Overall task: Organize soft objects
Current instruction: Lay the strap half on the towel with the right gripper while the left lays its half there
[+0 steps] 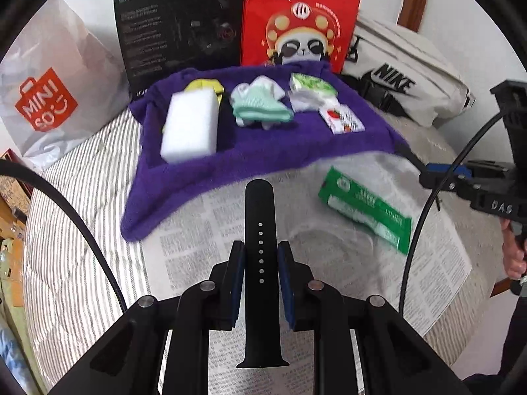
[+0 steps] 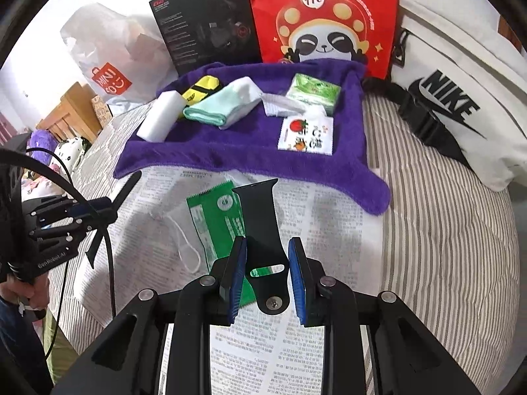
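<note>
My left gripper (image 1: 261,260) is shut on a black watch strap with holes (image 1: 260,250), held above the newspaper. My right gripper (image 2: 267,256) holds the other black strap half with a slot and pin (image 2: 263,230); its pads (image 2: 298,279) sit close on both sides. A purple towel (image 1: 263,154) (image 2: 250,151) carries a white sponge (image 1: 189,125) (image 2: 159,115), a yellow item (image 2: 201,87), mint socks (image 1: 260,103) (image 2: 220,105), a green tissue pack (image 1: 311,85) (image 2: 313,92) and a strawberry packet (image 1: 342,118) (image 2: 306,135). A green wrapper (image 1: 365,209) (image 2: 217,217) lies on the newspaper.
Newspaper (image 2: 329,230) covers a striped bed (image 2: 444,247). Behind the towel stand a black box (image 1: 181,29), a red panda bag (image 2: 322,16), a Miniso bag (image 1: 49,82) and a white Nike bag (image 2: 454,98). A white string loop (image 2: 187,247) lies left of the wrapper.
</note>
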`<action>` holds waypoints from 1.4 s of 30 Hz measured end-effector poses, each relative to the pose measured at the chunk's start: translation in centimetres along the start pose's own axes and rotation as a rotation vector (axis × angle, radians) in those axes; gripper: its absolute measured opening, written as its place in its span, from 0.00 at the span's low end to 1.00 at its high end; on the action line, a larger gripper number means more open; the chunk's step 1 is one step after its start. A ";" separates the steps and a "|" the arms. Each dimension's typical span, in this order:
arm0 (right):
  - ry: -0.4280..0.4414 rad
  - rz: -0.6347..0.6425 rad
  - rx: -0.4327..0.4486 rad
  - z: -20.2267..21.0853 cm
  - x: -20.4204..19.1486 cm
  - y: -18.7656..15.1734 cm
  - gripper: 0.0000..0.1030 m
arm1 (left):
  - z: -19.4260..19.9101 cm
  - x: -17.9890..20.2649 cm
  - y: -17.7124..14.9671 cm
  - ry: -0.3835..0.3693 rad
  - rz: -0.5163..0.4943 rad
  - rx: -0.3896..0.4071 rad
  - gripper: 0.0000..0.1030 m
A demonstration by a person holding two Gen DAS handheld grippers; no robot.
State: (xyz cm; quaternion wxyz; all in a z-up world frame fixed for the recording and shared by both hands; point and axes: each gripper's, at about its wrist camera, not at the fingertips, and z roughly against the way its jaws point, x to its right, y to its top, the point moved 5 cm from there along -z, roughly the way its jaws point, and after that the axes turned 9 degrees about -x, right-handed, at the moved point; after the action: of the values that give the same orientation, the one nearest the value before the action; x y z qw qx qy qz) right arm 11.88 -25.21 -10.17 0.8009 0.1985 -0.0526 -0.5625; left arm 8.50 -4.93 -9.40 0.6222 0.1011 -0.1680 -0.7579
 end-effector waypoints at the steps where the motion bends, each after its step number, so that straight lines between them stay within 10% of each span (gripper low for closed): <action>1: 0.000 0.003 0.003 0.0 0.0 0.3 0.25 | 0.2 -0.2 0.5 0.003 -0.001 0.006 0.19; 42: -0.003 0.043 0.035 -6.5 2.2 15.5 0.25 | -6.4 -2.5 16.5 -0.053 -0.018 0.046 0.19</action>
State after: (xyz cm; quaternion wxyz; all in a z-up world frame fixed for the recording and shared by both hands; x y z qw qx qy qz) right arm 28.30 -21.06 -10.54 0.8091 0.2106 -0.0677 -0.5445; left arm 26.32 -6.10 -9.18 0.6081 0.0968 -0.2009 -0.7619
